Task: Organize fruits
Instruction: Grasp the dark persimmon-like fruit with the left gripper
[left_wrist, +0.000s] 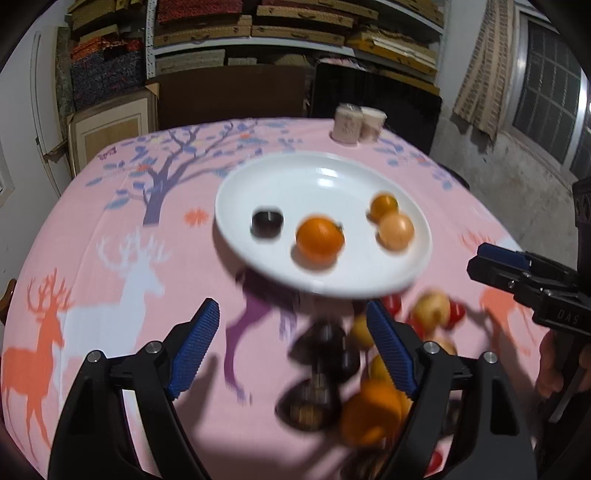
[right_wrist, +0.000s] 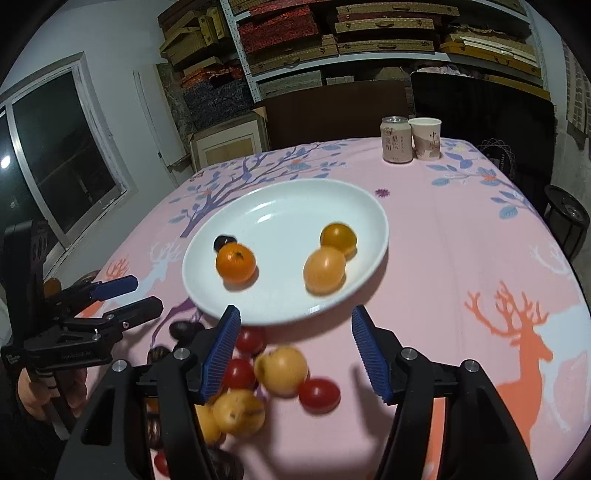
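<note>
Looking down past both tools, the loose fruits (right_wrist: 280, 369) lie in a heap on the pink tablecloth (right_wrist: 461, 258), just ahead of the right gripper (right_wrist: 293, 350) and partly behind its left finger. Both this gripper and the left gripper (left_wrist: 293, 354) stand released, with nothing between the jaws. The fruits are small, round and light, probably soft, so they may roll; I would take one across its middle, gently. The white plate (right_wrist: 280, 206), further ahead, already holds four pieces. Behind the table are shelves of boxes.
</note>
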